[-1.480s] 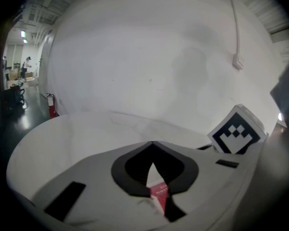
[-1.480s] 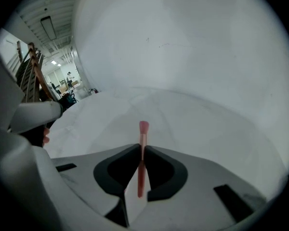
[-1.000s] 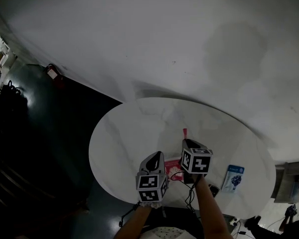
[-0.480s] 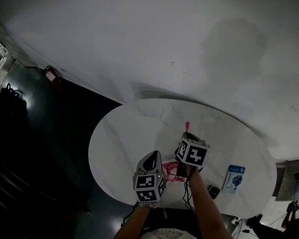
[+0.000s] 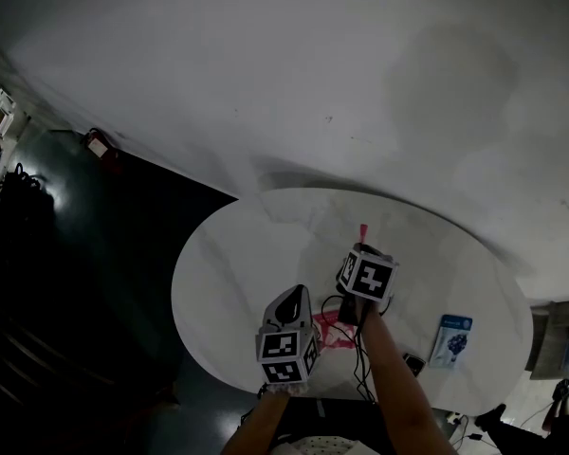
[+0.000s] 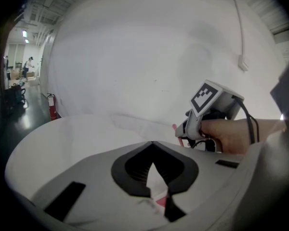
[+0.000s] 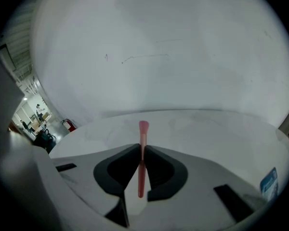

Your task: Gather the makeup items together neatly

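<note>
Your right gripper [image 7: 141, 148] has its jaws clamped on a thin pink makeup brush [image 7: 143, 128], whose head sticks out beyond the tips over the middle of the round white table [image 5: 237, 263]. Your left gripper [image 6: 153, 143] hangs just beside it with the jaws closed together; nothing clearly sits in them. A pink packet [image 5: 334, 332] lies on the table between the two grippers, and a blue packet [image 5: 451, 337] lies well apart near the right edge.
</note>
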Demonstrator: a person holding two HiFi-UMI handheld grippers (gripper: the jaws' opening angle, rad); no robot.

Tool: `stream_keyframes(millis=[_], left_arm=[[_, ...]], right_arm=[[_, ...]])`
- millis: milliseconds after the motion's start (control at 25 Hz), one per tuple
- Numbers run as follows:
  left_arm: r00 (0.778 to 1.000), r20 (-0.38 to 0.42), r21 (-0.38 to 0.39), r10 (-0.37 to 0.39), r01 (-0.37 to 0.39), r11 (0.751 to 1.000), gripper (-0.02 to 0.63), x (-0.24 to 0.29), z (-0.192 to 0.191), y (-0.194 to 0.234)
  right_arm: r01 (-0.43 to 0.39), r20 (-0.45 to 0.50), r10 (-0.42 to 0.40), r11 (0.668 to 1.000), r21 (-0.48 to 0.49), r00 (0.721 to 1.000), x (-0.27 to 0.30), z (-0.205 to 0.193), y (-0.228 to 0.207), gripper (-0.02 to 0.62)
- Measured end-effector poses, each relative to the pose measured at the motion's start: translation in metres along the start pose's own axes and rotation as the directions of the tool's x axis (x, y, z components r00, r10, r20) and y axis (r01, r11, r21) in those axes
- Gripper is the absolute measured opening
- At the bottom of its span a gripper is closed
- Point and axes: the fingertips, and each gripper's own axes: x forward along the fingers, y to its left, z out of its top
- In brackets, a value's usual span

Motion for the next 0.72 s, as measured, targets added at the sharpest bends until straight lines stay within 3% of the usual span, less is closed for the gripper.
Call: stream_keyframes(millis=[720], left_arm=[[0.998, -0.054, 0.013, 0.021, -0.02, 1.0, 0.031, 0.012, -0.015, 0.005]], right_arm=[[0.063, -0.049, -0.066, 0.996, -0.06, 0.997, 0.046, -0.007, 0.004, 0.067]])
